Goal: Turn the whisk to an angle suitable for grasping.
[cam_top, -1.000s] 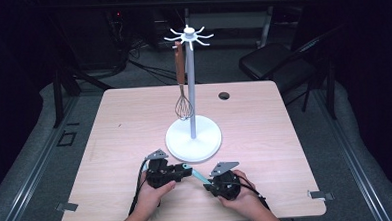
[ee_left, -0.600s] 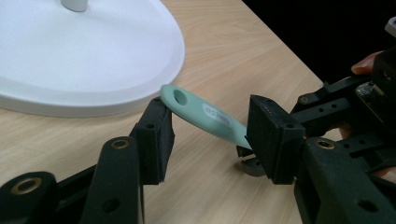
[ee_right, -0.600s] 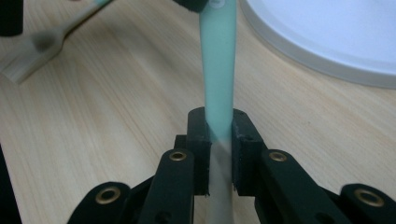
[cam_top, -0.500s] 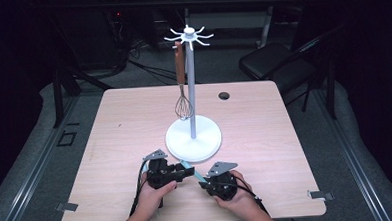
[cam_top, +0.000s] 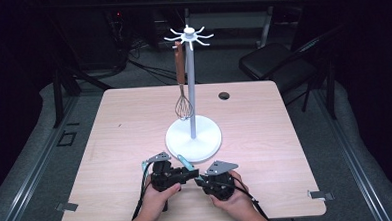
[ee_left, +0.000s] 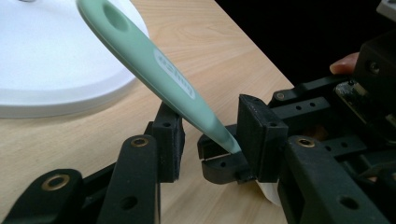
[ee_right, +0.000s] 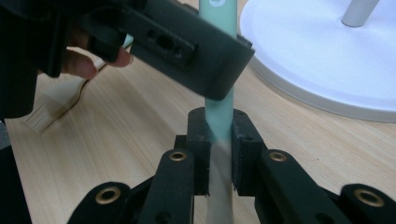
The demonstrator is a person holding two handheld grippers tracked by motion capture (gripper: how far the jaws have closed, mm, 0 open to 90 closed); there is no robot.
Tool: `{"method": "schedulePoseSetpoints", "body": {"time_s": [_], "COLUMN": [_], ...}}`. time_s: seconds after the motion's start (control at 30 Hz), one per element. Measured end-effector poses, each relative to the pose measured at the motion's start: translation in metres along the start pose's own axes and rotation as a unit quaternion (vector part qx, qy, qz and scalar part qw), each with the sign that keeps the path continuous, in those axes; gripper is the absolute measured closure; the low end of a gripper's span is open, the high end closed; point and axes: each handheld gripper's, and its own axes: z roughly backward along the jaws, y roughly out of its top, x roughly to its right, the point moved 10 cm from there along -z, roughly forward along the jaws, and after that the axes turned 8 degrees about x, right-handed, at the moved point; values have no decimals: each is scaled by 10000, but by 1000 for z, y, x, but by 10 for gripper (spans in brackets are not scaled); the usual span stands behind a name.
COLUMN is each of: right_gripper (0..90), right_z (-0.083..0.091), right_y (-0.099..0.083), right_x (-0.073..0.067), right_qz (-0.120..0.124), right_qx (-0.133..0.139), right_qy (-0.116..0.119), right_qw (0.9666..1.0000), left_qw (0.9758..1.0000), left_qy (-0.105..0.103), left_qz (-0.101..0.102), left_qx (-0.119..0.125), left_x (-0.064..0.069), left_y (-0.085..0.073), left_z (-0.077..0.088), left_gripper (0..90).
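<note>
**Two grippers, one green brush**

Down near the front edge of the pale wooden table (cam_top: 110, 144), two hands hold two black grippers close together. The left gripper (cam_top: 187, 174) and the right gripper (cam_top: 201, 180) point at each other in the high view, with a mint-green plastic brush handle (cam_top: 185, 162) poking up between them.

The right gripper view shows more: that gripper's jaws are pinching the green handle (ee_right: 219, 121) tight on both sides. It also shows the pale bristles (ee_right: 44, 109) lying low by the table.

The left gripper view shows the handle (ee_left: 159, 70) slanting between the left jaws. They have just been closing. One jaw touches the handle; the other stands a little apart.

The round white stand base (cam_top: 194, 139) sits just beyond the grippers. A wire whisk with a brown wooden handle (cam_top: 182, 93) hangs from the stand. Bare table lies on both sides.
</note>
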Motion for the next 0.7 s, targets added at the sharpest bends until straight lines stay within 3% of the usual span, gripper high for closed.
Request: {"method": "schedulePoseSetpoints", "body": {"time_s": [0.3,0.4,0.5,0.57,0.7], "right_gripper": [797,690,635,624,619], "right_z": [0,1,15,28,51], "right_y": [0,-4,-5,-1,14], "right_x": [1,2,4,8,25], "right_qz": [38,115,224,127,37], "right_qx": [-14,-190,-235,-201,-95], "right_qy": [-22,26,188,378,440], "right_qw": [10000,9997,9993,9990,9990], "left_qw": [10000,10000,10000,10000,10000], "left_qy": [-20,28,33,30,37], "left_qz": [-19,-22,-25,-35,-37], "left_qx": [34,38,28,23,34], "left_x": [2,1,1,1,3], "left_y": [-2,-2,-1,0,2], "left_z": [-2,-3,-4,-4,-6], "left_gripper": [707,708,710,712,721]}}
